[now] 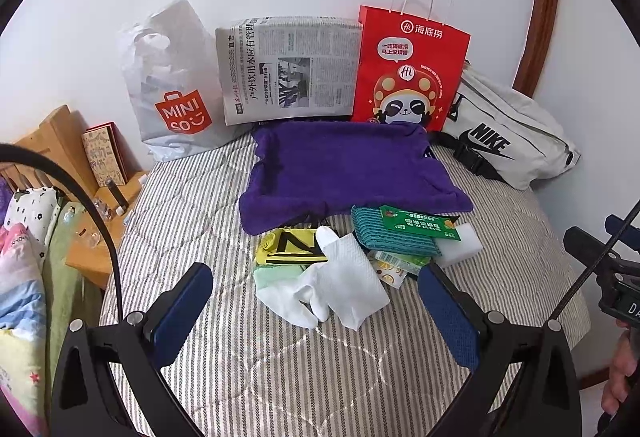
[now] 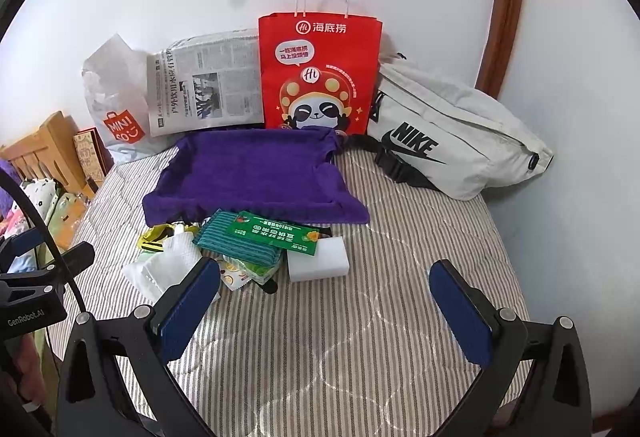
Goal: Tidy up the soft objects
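Bed (image 1: 304, 377): striped quilted cover, carries everything.
L tool (image 1: 316, 301): fingers wide apart, nothing between them, hovers over bed just in front of the pile; blue pads (image 1: 182, 313).
R tool (image 2: 328, 301): fingers wide apart, empty, over bare bed to the right of the pile; left pad overlaps the white cloth in view, contact can't tell.
Purple tray (image 1: 348, 165): soft fabric, raised edges, mid-bed, just behind the pile, empty inside.
Pile: mixed soft stuff at tray's front edge, all touching/overlapping.
White cloth (image 1: 352, 277): textured, front of pile, lies over white sock (image 1: 288, 301).
Yellow item (image 1: 288, 249): yellow w/ black stripes, left side of pile, mint cloth (image 1: 272, 275) just below it.
Teal cloth (image 2: 236, 241): ribbed, folded, green packet (image 2: 276, 233) on top.
White sponge (image 2: 320, 261): block, right end of pile, beside teal cloth.
Snack packet (image 1: 394, 269): partly under teal cloth, print too small to read.
Back row by wall, L to R: Miniso bag (image 1: 176, 93), newspaper (image 1: 288, 69), red bag (image 1: 408, 69), Nike bag (image 1: 508, 137).
Headboard (image 1: 60, 141): wood, far left, book (image 1: 102, 153) leaning on it.
Hand (image 1: 620, 373): person's, at right edge of left view, holding the other tool's grip.
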Demonstrator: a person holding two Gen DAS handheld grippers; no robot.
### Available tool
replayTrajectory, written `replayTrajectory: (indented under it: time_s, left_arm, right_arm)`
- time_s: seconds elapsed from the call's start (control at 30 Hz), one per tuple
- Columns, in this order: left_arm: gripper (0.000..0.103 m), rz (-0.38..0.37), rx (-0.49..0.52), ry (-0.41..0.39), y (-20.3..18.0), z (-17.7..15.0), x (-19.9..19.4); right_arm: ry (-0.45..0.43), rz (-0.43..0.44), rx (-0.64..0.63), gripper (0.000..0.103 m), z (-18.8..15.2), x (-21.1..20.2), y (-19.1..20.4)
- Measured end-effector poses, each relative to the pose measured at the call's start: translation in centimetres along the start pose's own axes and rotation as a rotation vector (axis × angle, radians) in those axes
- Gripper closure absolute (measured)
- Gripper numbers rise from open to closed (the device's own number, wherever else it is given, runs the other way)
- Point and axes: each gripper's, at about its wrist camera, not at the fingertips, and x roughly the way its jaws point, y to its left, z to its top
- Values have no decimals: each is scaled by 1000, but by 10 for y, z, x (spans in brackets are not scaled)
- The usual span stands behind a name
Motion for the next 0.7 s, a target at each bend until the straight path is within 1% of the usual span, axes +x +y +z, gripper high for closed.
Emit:
replayTrajectory:
  time_s: [0.7]
  left_arm:
    - [0,1,8,4,-2,-1,1]
  right_arm:
    - [-4,2,7,0,-2,-2,-2]
